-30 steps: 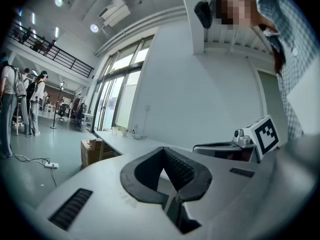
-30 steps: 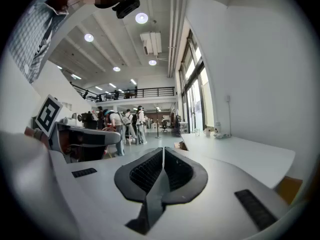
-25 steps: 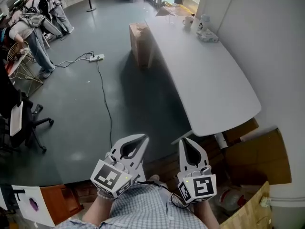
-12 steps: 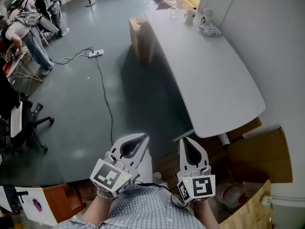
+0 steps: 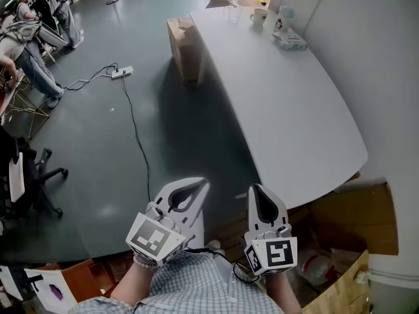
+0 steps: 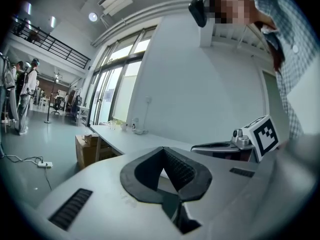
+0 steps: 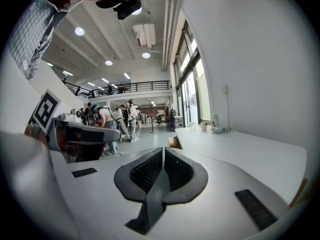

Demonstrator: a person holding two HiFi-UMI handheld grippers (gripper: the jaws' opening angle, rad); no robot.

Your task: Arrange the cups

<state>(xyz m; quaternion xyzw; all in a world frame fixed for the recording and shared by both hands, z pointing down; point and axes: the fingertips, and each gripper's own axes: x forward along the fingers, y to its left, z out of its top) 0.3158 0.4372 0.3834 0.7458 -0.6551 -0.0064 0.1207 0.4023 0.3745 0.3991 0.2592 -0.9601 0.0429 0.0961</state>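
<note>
At the far end of the long white table (image 5: 294,116) stand a clear glass (image 5: 234,13), a white mug (image 5: 260,16) and a white bottle-like cup (image 5: 283,18). They are far from both grippers. My left gripper (image 5: 200,186) and right gripper (image 5: 255,190) are held close to my body, short of the table's near end, over the floor. Both are shut with nothing in them. In the left gripper view the shut gripper (image 6: 162,149) points toward the table (image 6: 125,141), and the cups (image 6: 125,126) look tiny. The right gripper view shows its shut gripper (image 7: 163,149) and the distant cups (image 7: 204,125).
A flat tissue pack (image 5: 289,41) lies by the cups. A tall cardboard box (image 5: 183,41) stands on the floor against the table's left side. A power strip and cable (image 5: 121,74) lie on the floor. Cardboard boxes (image 5: 353,221) sit at lower right. People (image 5: 26,25) stand at far left.
The view has shifted a little, so the table and cups sit slightly differently in frame. Both grippers stay shut in nearly the same place near my body.
</note>
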